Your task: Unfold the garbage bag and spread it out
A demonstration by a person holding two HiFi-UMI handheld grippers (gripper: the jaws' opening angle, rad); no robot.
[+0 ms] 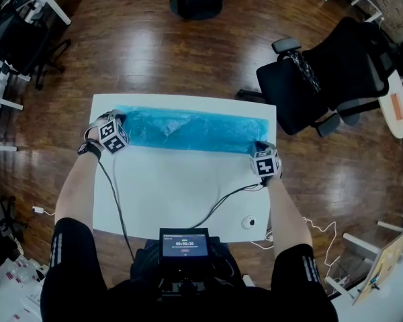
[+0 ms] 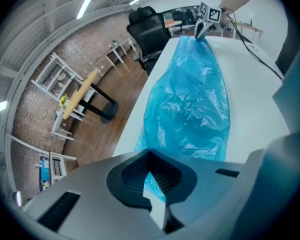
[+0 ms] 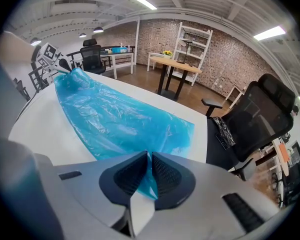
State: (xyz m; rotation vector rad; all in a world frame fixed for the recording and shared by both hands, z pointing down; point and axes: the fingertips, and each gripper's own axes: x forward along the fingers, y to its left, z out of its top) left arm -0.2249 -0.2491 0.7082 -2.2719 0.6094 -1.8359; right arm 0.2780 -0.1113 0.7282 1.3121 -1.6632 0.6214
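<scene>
**Bag strung along the far edge, both ends clamped**

- Wood floor all round, with the white surface in the middle of the head view.
- A black office chair stands off the surface's far right corner.
- The blue garbage bag is a long crinkled strip along the far edge of the surface, nearly its full width. It lies flat through the middle and gathers to a peak at the left end.
- Left hand-held gripper: jaws together, pinching blue film at the bag's left end.
- Right hand-held gripper: jaws almost together, clamped on a fold of film at the right end.
- Both point steeply down.
- Black cables trail from the grippers across the near half of the surface toward the person.
- A small screen sits at the person's chest.
- A small white round item sits near the near right corner, well apart from the bag. Can't tell what it is.
</scene>
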